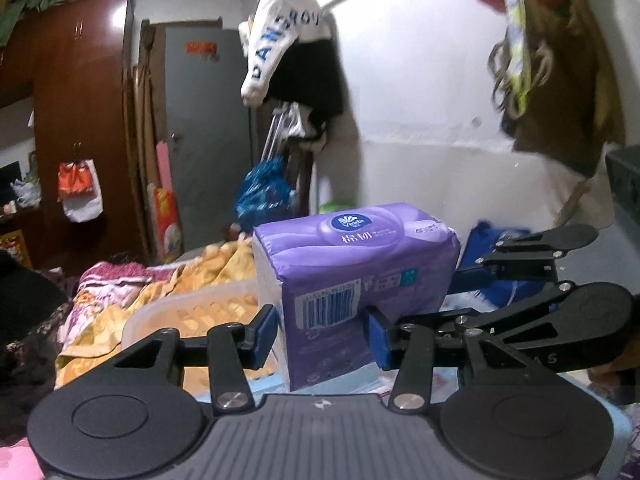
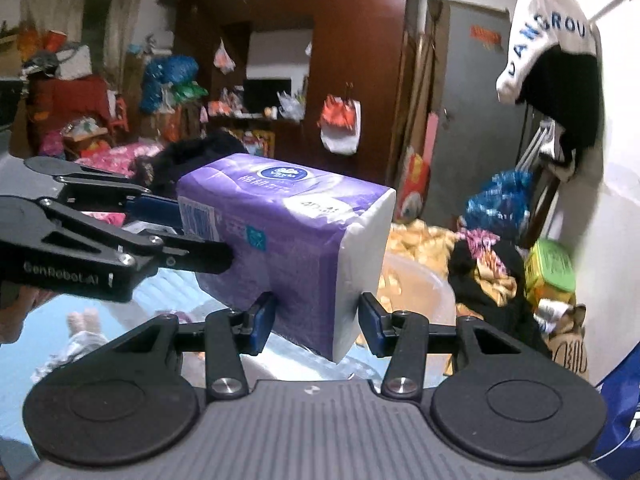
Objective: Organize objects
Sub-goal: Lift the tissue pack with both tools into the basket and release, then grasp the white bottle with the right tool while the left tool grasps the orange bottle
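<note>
Item, nearest the lens: left hand-held gripper point(image 1: 320, 332), blue pads pressed on the near lower corner of the purple tissue pack point(image 1: 352, 280), one pad on the barcode face, the other on the adjoining purple side. Jaws at a middling width, clamped on the pack.

Item: right hand-held gripper point(image 2: 316, 326), likewise at a middling width, clamped on the opposite end of the same pack point(image 2: 288, 240), one pad on the purple film, one on the white end face.

Item: tissue pack, soft-pack type in printed plastic film. Held clear of any surface between the two grippers, above a translucent plastic tub point(image 1: 192, 312) and the bedding point(image 1: 132, 292) beyond it.

Handling, by judgement: light, compressible, not fragile. The film looks glossy and likely slippery, and the paper inside yields under the pads, so a grip across a corner may creep. Better hold: pads flat on two opposite broad faces, well in from the edges. Two-ended support keeps it level.

Surroundings: tub just below and to the left; hanging white cap point(image 1: 280, 40) and grey door point(image 1: 208, 128) far behind.
</note>
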`<state>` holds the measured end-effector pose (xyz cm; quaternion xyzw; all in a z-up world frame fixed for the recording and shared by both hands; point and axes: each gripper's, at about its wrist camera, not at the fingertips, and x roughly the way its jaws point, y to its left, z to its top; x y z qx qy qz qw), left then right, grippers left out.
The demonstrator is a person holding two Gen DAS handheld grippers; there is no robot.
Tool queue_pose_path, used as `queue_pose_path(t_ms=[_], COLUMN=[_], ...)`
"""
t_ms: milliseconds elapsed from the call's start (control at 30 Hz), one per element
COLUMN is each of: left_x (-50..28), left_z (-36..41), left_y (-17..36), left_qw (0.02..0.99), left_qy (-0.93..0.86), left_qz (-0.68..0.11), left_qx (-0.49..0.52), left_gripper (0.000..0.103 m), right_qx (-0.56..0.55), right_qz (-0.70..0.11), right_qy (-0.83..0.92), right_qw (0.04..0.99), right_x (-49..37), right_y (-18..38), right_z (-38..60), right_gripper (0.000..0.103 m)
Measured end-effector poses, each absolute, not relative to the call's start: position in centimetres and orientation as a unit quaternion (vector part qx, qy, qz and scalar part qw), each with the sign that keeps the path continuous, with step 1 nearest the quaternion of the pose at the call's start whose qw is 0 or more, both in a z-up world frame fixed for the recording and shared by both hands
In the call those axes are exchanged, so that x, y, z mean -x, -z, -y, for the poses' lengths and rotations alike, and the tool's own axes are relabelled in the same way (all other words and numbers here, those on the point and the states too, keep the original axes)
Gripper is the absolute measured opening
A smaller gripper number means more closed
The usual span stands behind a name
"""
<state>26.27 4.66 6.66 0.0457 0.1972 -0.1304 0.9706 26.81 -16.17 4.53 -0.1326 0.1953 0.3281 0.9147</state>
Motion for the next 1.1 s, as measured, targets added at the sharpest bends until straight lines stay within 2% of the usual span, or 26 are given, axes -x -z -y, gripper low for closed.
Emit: queue_pose_path(t_ms=[200, 300, 367, 400, 433, 500, 633, 800, 967, 1100], left_x=[-27.6, -27.5, -26.3, -25.2, -23.9, -20.9, -14.1, -8.3, -6.4, -6.2], left_z=[-5.2, -5.4, -6.0, -6.4, -6.9, -7.7, -9.2, -10.2, -9.2, -6.8], left_y=[-5.6, -5.4, -5.9, -6.4, -6.8, -7.3, -5.9, -2.0, 0.6, 1.7], left_qw=[0.966, 0.969, 0.976, 0.980, 0.983, 0.988, 0.988, 0.987, 0.985, 0.979], left_qy=[0.116, 0.104, 0.077, 0.070, 0.065, 0.070, 0.075, 0.077, 0.087, 0.113], left_qz=[-0.227, -0.217, -0.192, -0.177, -0.162, -0.138, -0.133, -0.138, -0.148, -0.167], left_qx=[-0.047, -0.060, -0.062, -0.058, -0.049, -0.028, 0.011, 0.036, 0.030, 0.031], left_gripper=[0.052, 0.053, 0.069, 0.086, 0.091, 0.092, 0.094, 0.094, 0.094, 0.094], right_qx=[0.150, 0.145, 0.133, 0.129, 0.127, 0.110, 0.039, -0.015, -0.033, -0.015], right_qz=[-0.222, -0.233, -0.213, -0.195, -0.180, -0.154, -0.155, -0.186, -0.214, -0.202], right_qy=[-0.319, -0.323, -0.310, -0.302, -0.295, -0.291, -0.308, -0.313, -0.298, -0.299], right_qw=[0.909, 0.906, 0.917, 0.924, 0.930, 0.938, 0.938, 0.931, 0.930, 0.932], right_x=[-27.8, -28.0, -27.2, -26.2, -25.6, -23.4, -19.4, -16.4, -16.2, -15.3], right_y=[-3.9, -3.9, -4.6, -4.9, -5.2, -5.6, -4.3, 1.1, 3.1, 3.0], right_z=[15.5, 15.7, 16.7, 17.6, 18.3, 20.6, 25.1, 28.2, 28.2, 27.7], right_gripper=[0.050, 0.053, 0.079, 0.098, 0.103, 0.103, 0.103, 0.103, 0.103, 0.103])
